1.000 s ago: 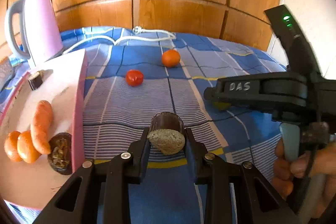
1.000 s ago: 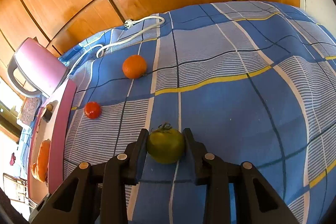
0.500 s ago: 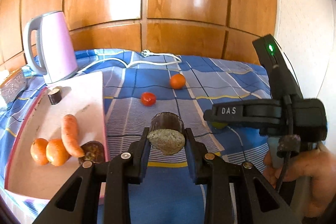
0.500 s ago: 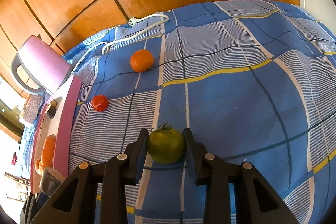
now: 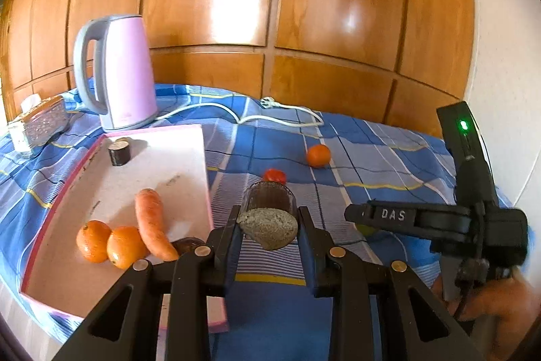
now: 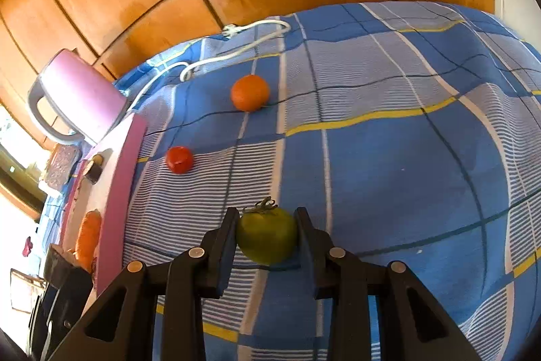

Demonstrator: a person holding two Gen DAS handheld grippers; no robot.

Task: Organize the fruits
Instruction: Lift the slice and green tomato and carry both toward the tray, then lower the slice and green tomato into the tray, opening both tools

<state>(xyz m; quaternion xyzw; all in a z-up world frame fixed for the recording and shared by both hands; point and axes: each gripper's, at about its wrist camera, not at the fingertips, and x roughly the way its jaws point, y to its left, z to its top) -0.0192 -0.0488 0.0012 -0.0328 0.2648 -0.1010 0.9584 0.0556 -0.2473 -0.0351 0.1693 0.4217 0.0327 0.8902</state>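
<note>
So both hands are loaded right now. The left hand-held gripper (image 5: 268, 227) is pinching a dark cut piece of fruit (image 5: 268, 215) by its sides, the rough greenish cut face toward the camera, held up above the blue checked bedspread (image 5: 372, 158). Looks fairly firm, but I'd guess the flesh bruises if squeezed harder, so gripping the skin sides is the right call.

The right hand-held gripper (image 6: 267, 235) is clamped on a green tomato (image 6: 267, 237), stem pointing away, low over the bedspread; I can't tell if it's touching the cloth. Smooth and round, so probably slippery, and holding it across the middle seems best.

The pink tray (image 5: 199, 144) on the left holds two oranges (image 5: 108, 244), a carrot (image 5: 152, 225) leaning on them, a dark fruit half (image 5: 187, 246) at the near edge and a small dark piece (image 5: 119, 152) at the far end. Loose further out: a red tomato (image 6: 179, 159) and another orange (image 6: 250, 92).
</note>
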